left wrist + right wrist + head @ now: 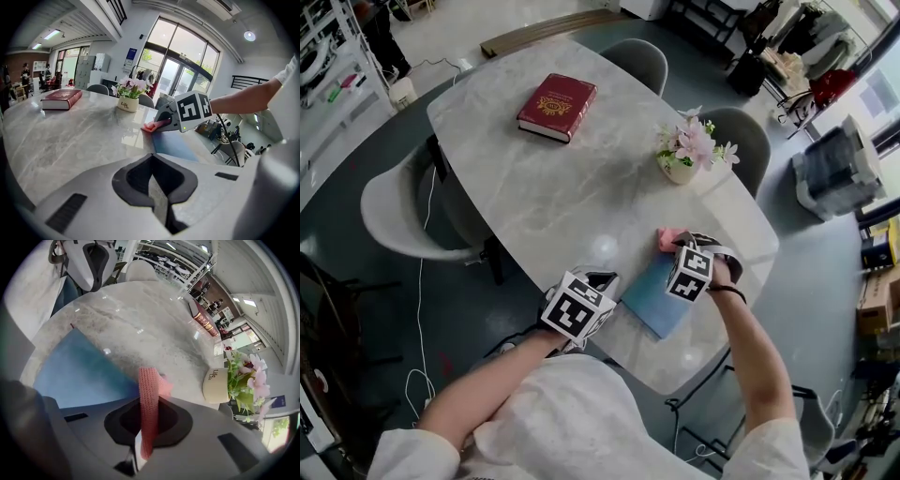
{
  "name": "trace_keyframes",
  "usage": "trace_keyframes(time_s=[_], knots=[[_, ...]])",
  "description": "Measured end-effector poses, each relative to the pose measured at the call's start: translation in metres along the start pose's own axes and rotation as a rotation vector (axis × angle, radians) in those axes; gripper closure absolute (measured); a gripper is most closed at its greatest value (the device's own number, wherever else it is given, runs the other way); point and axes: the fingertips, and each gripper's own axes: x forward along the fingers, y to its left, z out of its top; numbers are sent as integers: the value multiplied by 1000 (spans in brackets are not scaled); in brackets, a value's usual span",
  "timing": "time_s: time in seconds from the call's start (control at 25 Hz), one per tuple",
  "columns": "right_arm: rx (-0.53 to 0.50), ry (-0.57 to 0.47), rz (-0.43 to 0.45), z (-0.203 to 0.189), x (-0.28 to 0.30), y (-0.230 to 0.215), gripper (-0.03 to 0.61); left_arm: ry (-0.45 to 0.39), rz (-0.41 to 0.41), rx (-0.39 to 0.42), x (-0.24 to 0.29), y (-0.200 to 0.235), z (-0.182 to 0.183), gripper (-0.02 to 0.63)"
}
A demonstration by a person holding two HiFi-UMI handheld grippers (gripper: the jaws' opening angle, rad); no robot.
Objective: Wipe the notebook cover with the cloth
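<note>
A blue notebook (654, 298) lies flat near the table's front edge, between my two grippers. My right gripper (677, 246) is shut on a pink cloth (667, 238), which touches down at the notebook's far corner. In the right gripper view the cloth (149, 394) stands as a knitted strip pinched in that gripper (144, 439), with the notebook cover (79, 366) spreading to the left. My left gripper (602, 281) rests just left of the notebook, shut with nothing in it (157, 187). In its view the notebook (174, 146) and the cloth (151, 126) lie ahead to the right.
A red hardback book (557, 106) lies at the table's far end. A cream pot of pink flowers (682, 157) stands just beyond the cloth on the marble table (553, 216). Grey chairs (394, 211) ring the table, and the table edge runs close to the notebook.
</note>
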Motion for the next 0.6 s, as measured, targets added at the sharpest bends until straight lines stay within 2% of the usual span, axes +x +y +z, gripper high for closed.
trace_keyframes(time_s=[0.6], knots=[[-30, -6, 27, 9, -7, 27, 563, -3, -3, 19, -7, -11, -4, 607]])
